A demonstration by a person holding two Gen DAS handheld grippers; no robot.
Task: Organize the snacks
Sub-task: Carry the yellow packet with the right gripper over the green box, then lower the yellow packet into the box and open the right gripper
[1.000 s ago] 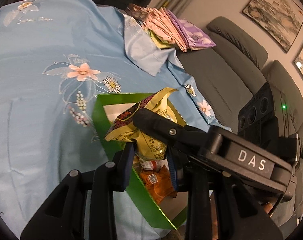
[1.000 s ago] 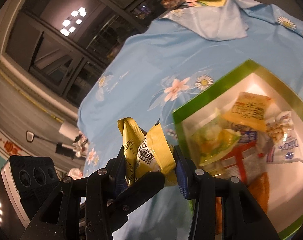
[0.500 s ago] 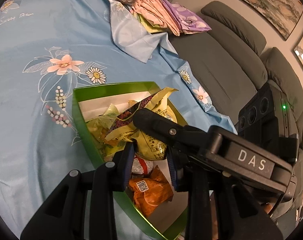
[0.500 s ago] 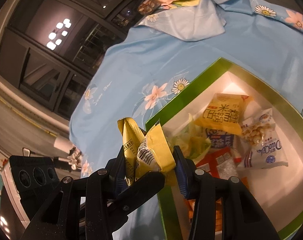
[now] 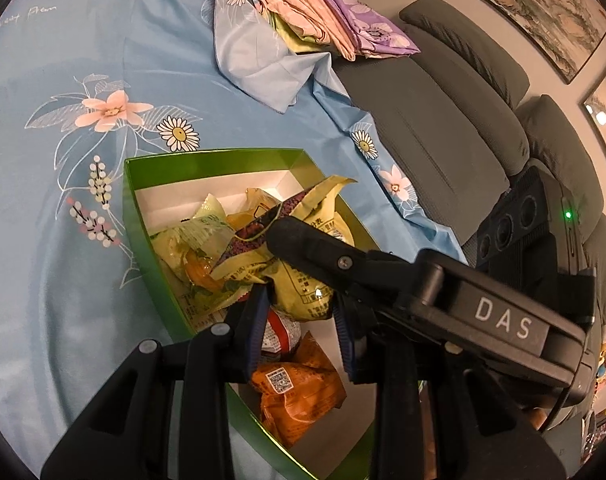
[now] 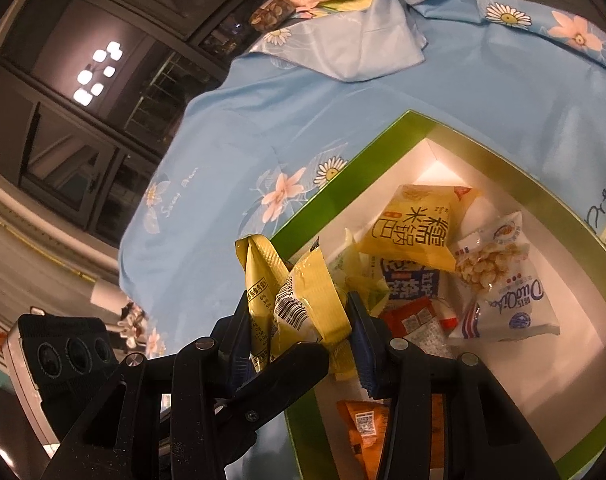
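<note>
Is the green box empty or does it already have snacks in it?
Partly filled: the green box holds several packets, including a yellow packet and an orange packet, with bare white floor still showing.

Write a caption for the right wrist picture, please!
Right gripper holds a yellow snack packet over the green box of snacks on a blue flowered cloth.

The left gripper fills the lower centre of its own view, angled downward, jaws partly closed and pinching a yellow-green snack packet (blue pads press both sides). The right gripper, low in its own frame, clamps the same packet likewise, and crosses the left view's right half.
</note>
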